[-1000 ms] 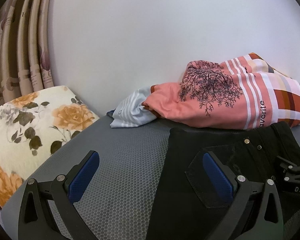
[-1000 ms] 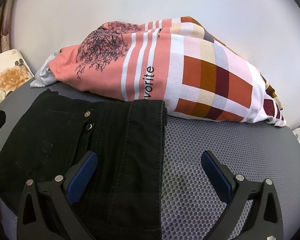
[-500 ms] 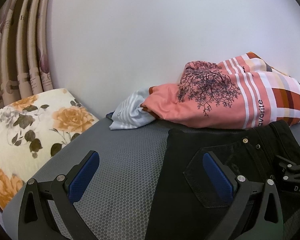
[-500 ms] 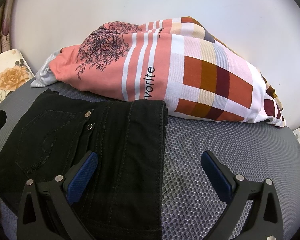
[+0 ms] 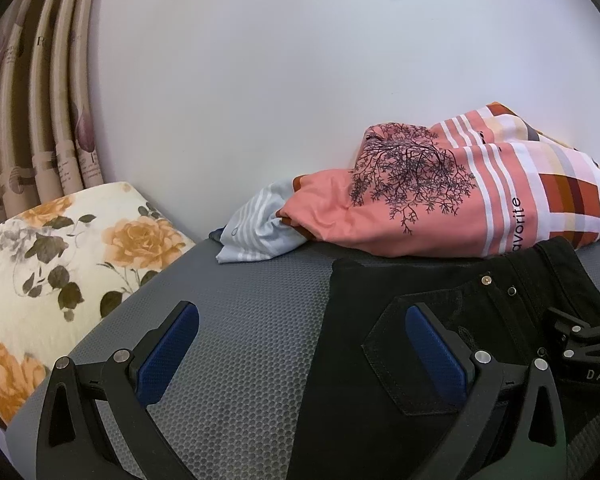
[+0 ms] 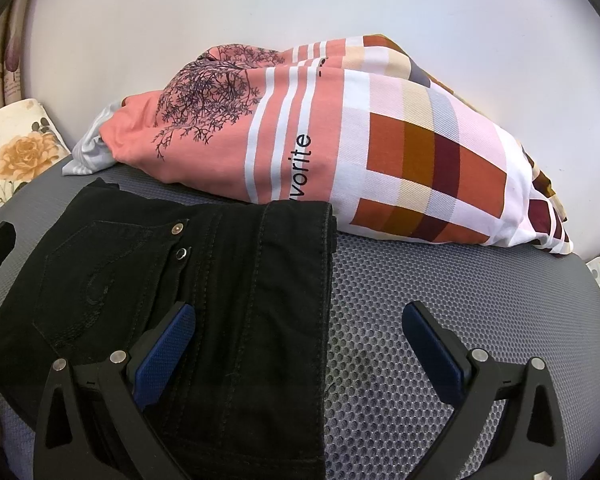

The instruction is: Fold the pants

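Black pants [image 6: 204, 280] lie folded into a compact rectangle on the grey mesh mat [image 6: 440, 292], back pocket and rivets facing up. They also show in the left wrist view [image 5: 440, 360]. My left gripper [image 5: 302, 348] is open and empty, its right finger over the pants' left edge and its left finger over bare mat. My right gripper [image 6: 300, 344] is open and empty, straddling the pants' right edge. The right gripper's black body [image 5: 580, 344] shows at the right of the left wrist view.
A pink and plaid pillow [image 6: 340, 140] lies right behind the pants against the white wall. A pale striped cloth [image 5: 256, 228] lies at its left end. A floral cushion [image 5: 60, 264] and curtains [image 5: 36, 100] are at the left.
Both grippers have drawn back and lifted slightly from the pants. The pants lie unchanged.
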`<state>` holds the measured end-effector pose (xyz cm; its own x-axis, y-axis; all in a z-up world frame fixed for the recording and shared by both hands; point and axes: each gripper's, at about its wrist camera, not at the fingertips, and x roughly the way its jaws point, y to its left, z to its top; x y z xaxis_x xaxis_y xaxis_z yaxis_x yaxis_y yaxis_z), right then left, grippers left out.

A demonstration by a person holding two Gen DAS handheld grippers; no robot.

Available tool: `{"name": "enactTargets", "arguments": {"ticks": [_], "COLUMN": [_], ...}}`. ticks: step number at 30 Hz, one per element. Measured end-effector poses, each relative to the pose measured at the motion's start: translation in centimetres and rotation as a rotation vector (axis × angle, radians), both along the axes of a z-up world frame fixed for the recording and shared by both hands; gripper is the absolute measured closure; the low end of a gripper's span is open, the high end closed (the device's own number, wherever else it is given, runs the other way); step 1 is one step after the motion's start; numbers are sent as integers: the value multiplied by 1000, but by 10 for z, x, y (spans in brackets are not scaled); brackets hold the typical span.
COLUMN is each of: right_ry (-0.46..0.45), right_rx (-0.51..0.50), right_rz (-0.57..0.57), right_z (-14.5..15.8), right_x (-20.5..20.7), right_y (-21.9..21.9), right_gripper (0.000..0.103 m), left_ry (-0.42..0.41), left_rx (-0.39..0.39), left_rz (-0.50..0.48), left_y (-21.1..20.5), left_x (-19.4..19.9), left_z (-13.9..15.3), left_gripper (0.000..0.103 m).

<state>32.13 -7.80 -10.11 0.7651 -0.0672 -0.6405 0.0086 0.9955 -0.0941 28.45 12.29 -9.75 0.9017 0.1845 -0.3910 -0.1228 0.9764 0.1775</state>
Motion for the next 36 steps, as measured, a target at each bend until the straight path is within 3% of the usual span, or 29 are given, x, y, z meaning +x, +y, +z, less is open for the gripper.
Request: {"name": "enactTargets", "arguments": {"ticks": [10, 16, 24, 32, 36], "right_ry": [1, 5, 2, -49, -101], "right_rx": [-4, -30, 34, 50, 53], "right_rz": [-5, 31, 6, 4, 11], "right_z": [0, 0, 22, 71, 98], "right_x": [0, -2, -35, -89, -120], "right_y": [0, 8, 2, -11, -18], "right_gripper": [0, 0, 0, 0, 0], "left_ry": [-4, -13, -50, -140, -184], "left_rx": [-8, 46, 16, -4, -64], "left_rz": [9, 42, 52, 93, 65], "left_y": [0, -5, -7, -10, -5], "left_x": [0, -11, -55, -121, -152], "left_z": [1, 13, 61, 130, 165], "left_gripper": [0, 0, 0, 0, 0]}}
